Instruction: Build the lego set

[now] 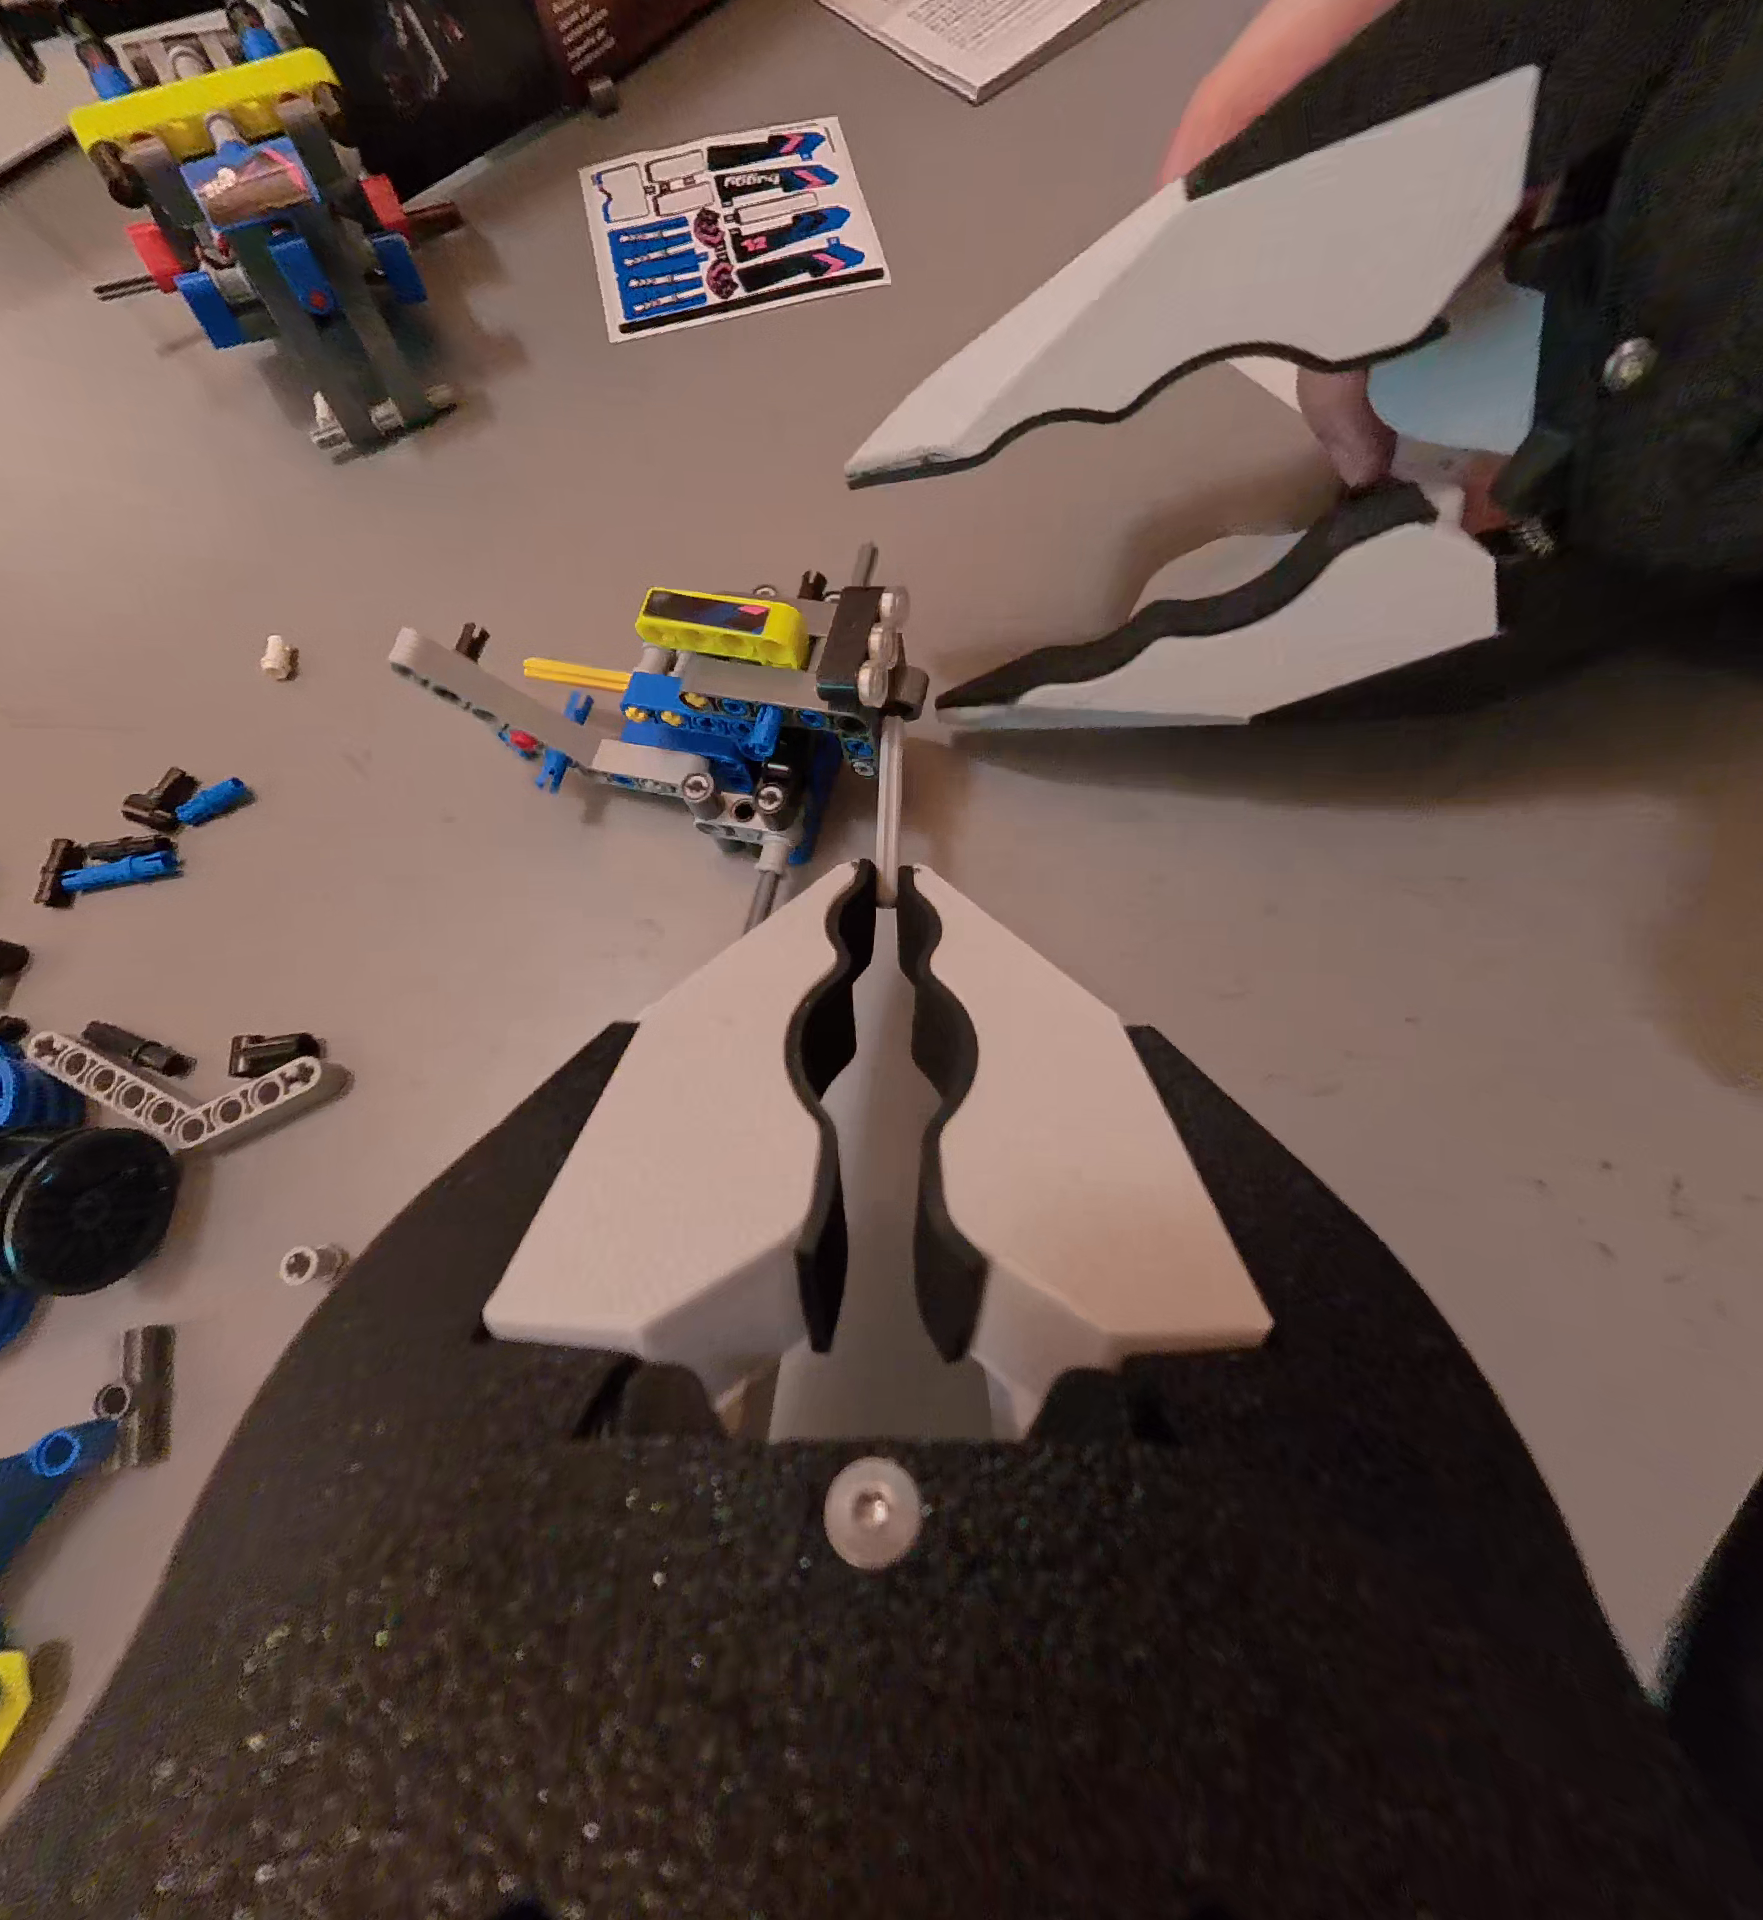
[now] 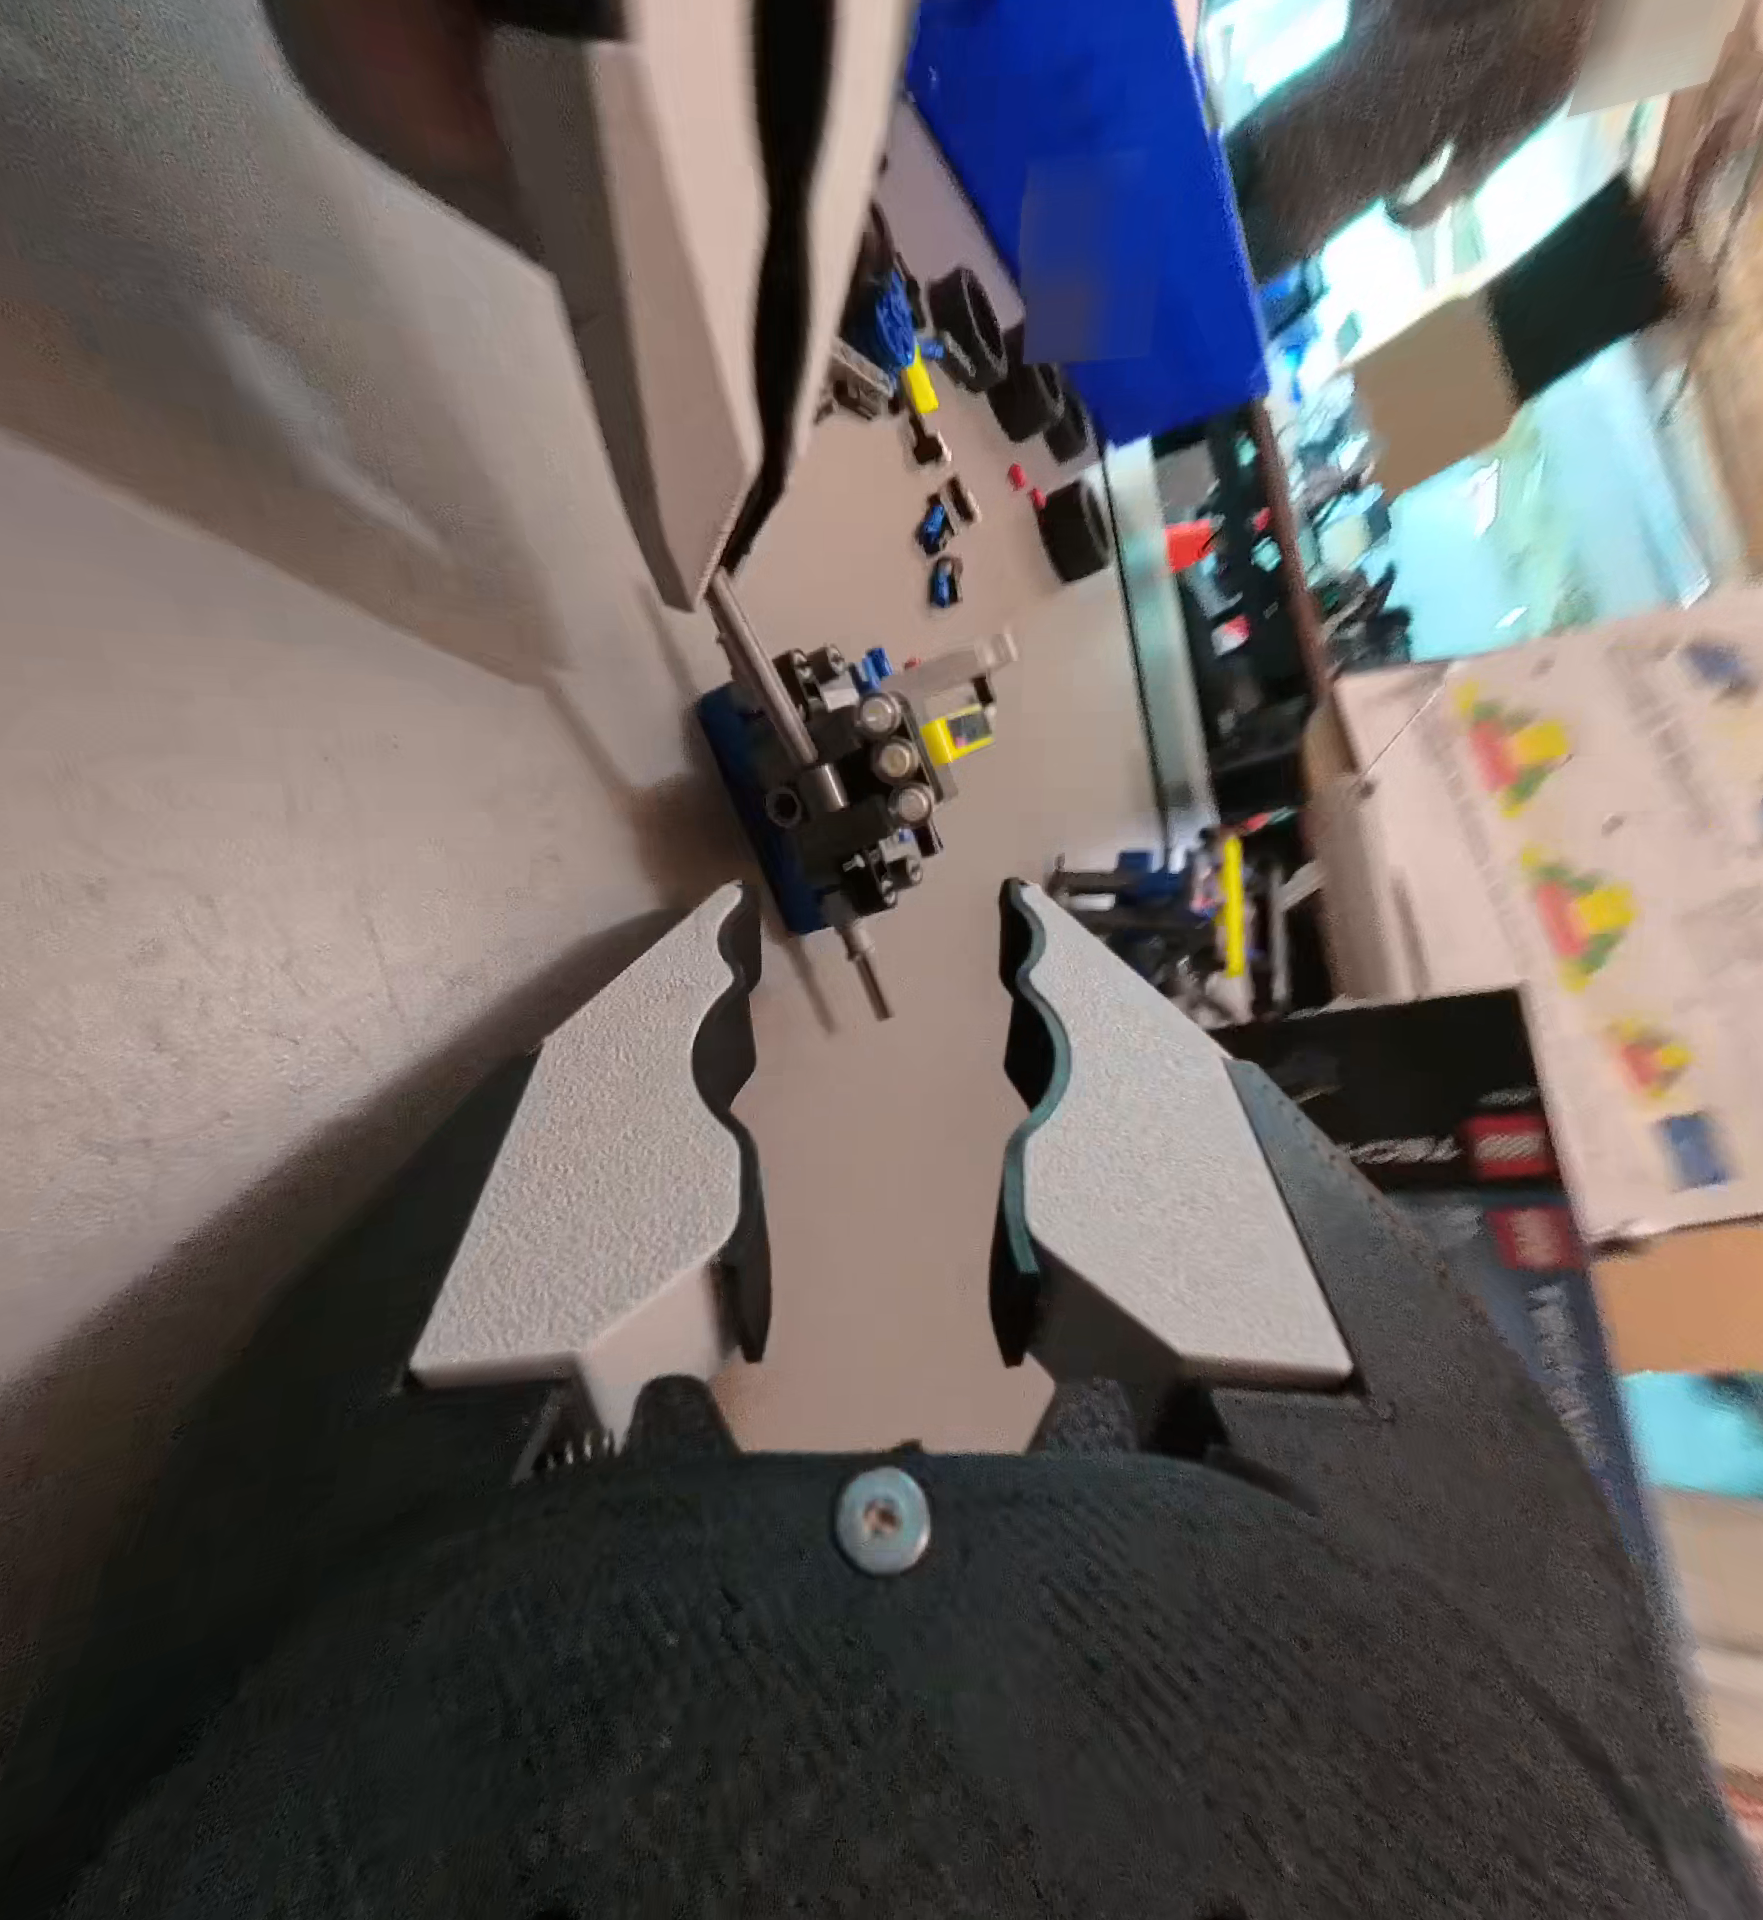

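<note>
Two handheld grippers converge on a small brick-built assembly (image 1: 742, 717) of blue, grey, black and yellow parts resting on a grey table (image 1: 1272, 1039). The left gripper (image 1: 887, 883) is clenched on the near end of a thin light-grey axle (image 1: 889, 800) that runs from its fingertips straight up into the assembly's right end; both dark pads press against the rod.

The right gripper (image 2: 877, 904), tilted on its side, stands wide open with nothing between its jaws. Seen from the left wrist, its lower fingertip (image 1: 960, 704) lies just beside the assembly's right end, while its upper finger reaches out well above it. From its own camera, the assembly (image 2: 846, 790) sits just ahead of the open fingertips, with a short grey pin (image 2: 872, 977) pointing back toward the gap.

Around them lie loose black and blue connector pins (image 1: 118, 852), a bent grey beam (image 1: 181, 1101), blue wheels and a black tyre (image 1: 46, 1205) at the left edge, a larger partly built model (image 1: 243, 239) at the far left, a sticker sheet (image 1: 737, 229) and an open booklet (image 1: 970, 42) beyond.
</note>
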The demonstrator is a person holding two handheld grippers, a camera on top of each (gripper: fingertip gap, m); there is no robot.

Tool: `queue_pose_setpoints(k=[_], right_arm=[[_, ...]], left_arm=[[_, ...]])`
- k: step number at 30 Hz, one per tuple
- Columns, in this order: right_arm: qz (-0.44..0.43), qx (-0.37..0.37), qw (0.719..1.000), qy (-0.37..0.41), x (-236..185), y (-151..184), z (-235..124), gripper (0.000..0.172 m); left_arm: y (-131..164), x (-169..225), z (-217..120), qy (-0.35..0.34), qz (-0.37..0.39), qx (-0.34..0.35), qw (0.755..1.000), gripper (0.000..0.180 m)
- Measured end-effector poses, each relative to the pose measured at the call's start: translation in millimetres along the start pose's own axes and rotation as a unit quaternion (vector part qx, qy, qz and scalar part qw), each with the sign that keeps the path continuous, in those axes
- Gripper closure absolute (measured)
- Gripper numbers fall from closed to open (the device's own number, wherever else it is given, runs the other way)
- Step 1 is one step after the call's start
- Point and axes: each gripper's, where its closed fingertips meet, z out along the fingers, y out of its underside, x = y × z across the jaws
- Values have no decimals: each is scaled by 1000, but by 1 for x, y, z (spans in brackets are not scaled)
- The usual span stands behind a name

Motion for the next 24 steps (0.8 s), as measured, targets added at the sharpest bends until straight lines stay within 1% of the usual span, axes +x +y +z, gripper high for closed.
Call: queue_pose_setpoints(k=[1, 3, 5, 6, 9, 10, 11, 13, 16, 19, 24], right_arm=[[-36, 1, 999, 7, -1, -1, 2, 126], [-100, 5, 995, 14, -2, -4, 8, 122], [-126, 12, 992, 22, -1, -8, 14, 122], [-127, 17, 992, 17, -2, -9, 18, 120], [-133, 39, 990, 10, -3, -18, 26, 125], [-137, 36, 990, 9, -2, -17, 29, 132], [-142, 36, 989, 14, 1, -18, 32, 135], [-132, 35, 991, 8, 3, -17, 36, 135], [-105, 54, 993, -3, 2, -24, 36, 137], [-123, 49, 991, 7, 2, -26, 37, 138], [-110, 52, 992, 15, 6, -24, 36, 139]], left_arm=[[1, -1, 0, 0, -2, -2, 1000, 180], [1, -5, 0, -5, -3, -2, 1000, 180], [1, -7, -1, -8, -5, 1, 1000, 180], [0, -8, -2, -9, -6, 2, 1000, 180], [1, -10, -2, -10, 1, 1, 1000, 180], [1, -10, -2, -10, 9, -1, 1000, 180], [1, -11, -1, -11, 20, -2, 1000, 180], [2, -14, -1, -16, 48, -5, 999, 180], [0, -17, 0, -14, 79, -2, 997, 180], [1, -18, 0, -13, 93, -10, 995, 180], [5, -26, -9, -45, 152, -33, 987, 180]])
